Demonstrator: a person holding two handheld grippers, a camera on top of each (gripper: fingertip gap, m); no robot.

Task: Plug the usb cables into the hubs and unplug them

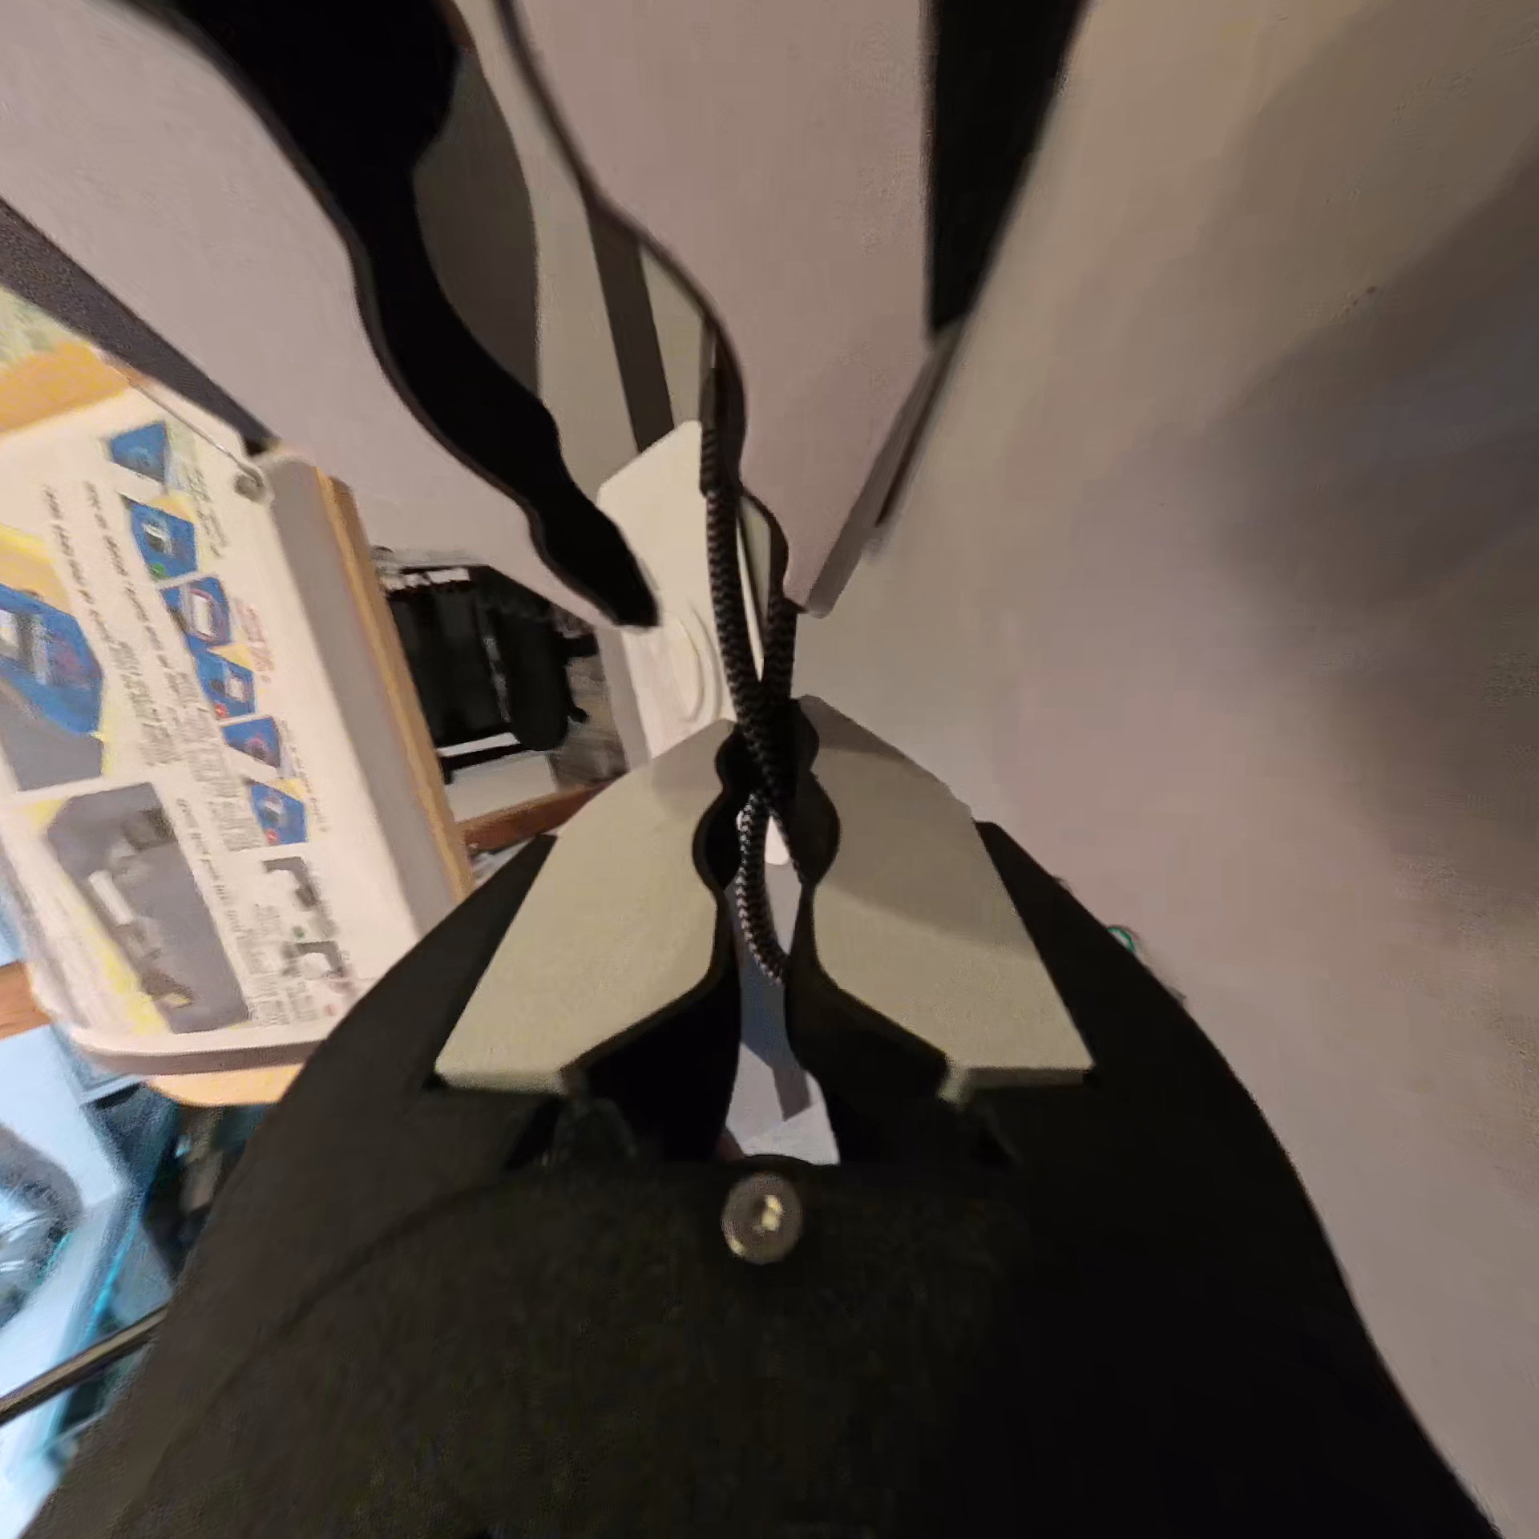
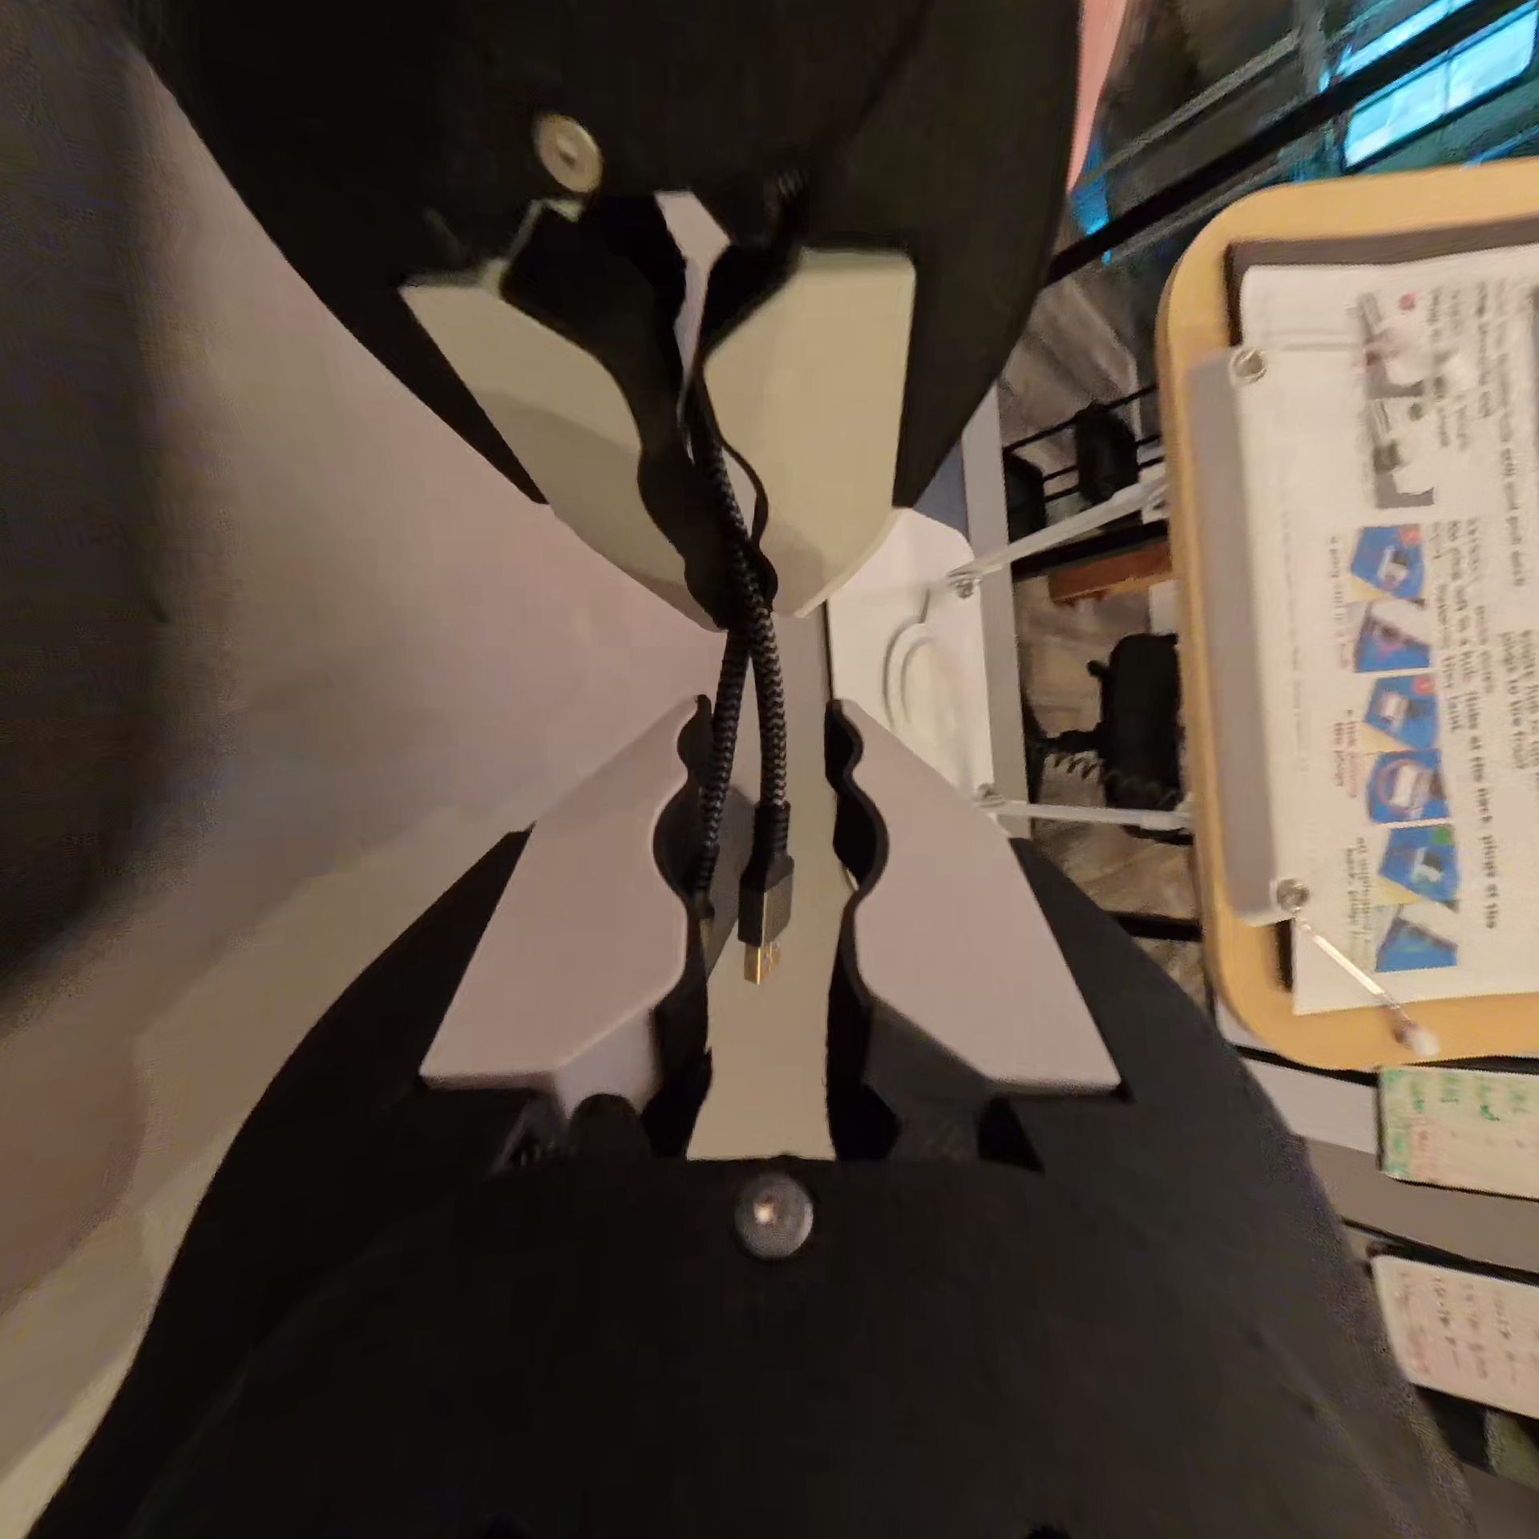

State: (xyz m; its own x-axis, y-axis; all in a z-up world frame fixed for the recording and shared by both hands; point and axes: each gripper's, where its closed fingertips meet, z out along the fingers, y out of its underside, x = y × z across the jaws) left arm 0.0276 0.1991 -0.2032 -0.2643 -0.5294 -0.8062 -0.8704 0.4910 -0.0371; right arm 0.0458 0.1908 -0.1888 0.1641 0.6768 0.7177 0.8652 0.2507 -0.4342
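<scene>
Braided black cable (image 2: 733,666) doubled and pinched in my left claw (image 1: 762,749); its plug (image 2: 762,903) hangs between my right claw's (image 2: 762,724) parted, empty fingers. Step, as I judge it: handover before plugging; next, right claw must close squarely on plug, no hub in sight.

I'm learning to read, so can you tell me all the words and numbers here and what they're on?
Printed sheet on the wooden board: lines of print beside small pictures, too blurred to read.
Green note: handwriting, too small and blurred.
White note: handwriting, also blurred.
Braided cable, left gripper, right gripper: no writing seen.
</scene>
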